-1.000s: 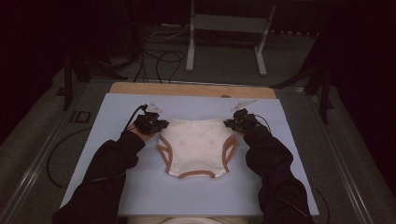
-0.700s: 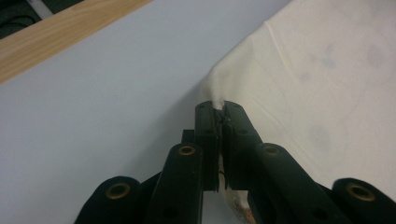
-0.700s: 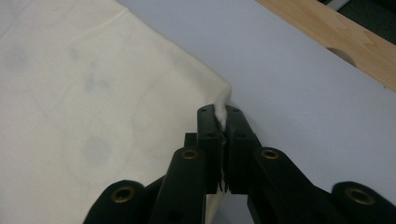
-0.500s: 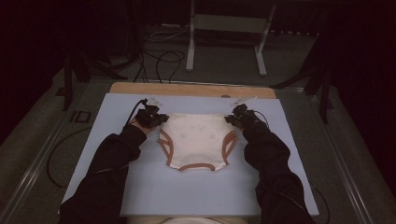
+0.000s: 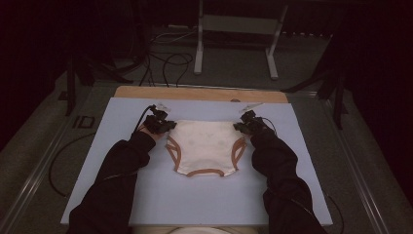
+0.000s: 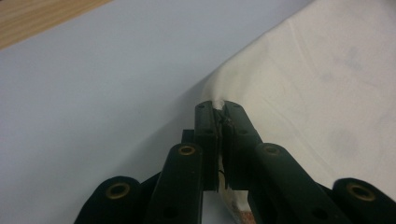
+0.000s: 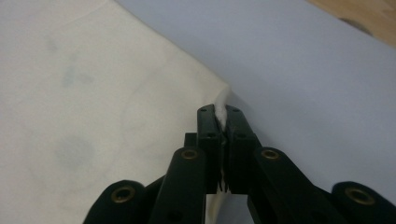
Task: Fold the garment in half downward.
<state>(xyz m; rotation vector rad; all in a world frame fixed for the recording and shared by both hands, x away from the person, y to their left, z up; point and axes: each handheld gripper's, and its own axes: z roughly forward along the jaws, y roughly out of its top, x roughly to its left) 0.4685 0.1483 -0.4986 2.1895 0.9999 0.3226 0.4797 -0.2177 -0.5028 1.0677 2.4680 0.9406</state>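
Observation:
A cream baby bodysuit (image 5: 204,146) with brown-orange trim lies spread on the pale blue mat (image 5: 146,195), its far edge stretched between my two grippers. My left gripper (image 5: 168,126) is shut on the garment's far left corner; in the left gripper view the cloth (image 6: 327,70) is pinched between the jaws of that gripper (image 6: 219,108). At the far right corner my right gripper (image 5: 239,126) is shut on the fabric, and in the right gripper view a white fold of cloth (image 7: 93,116) pokes up between the tips of that gripper (image 7: 219,112).
The mat lies on a wooden board (image 5: 195,92) whose far edge shows. Beyond the table stand a white metal frame (image 5: 234,29) and cables (image 5: 165,63) on the floor. Dark-sleeved forearms (image 5: 117,175) reach in from the near side.
Both grippers have moved away from the person and lower toward the mat, drawing the bodysuit's top edge farther up the mat and flatter.

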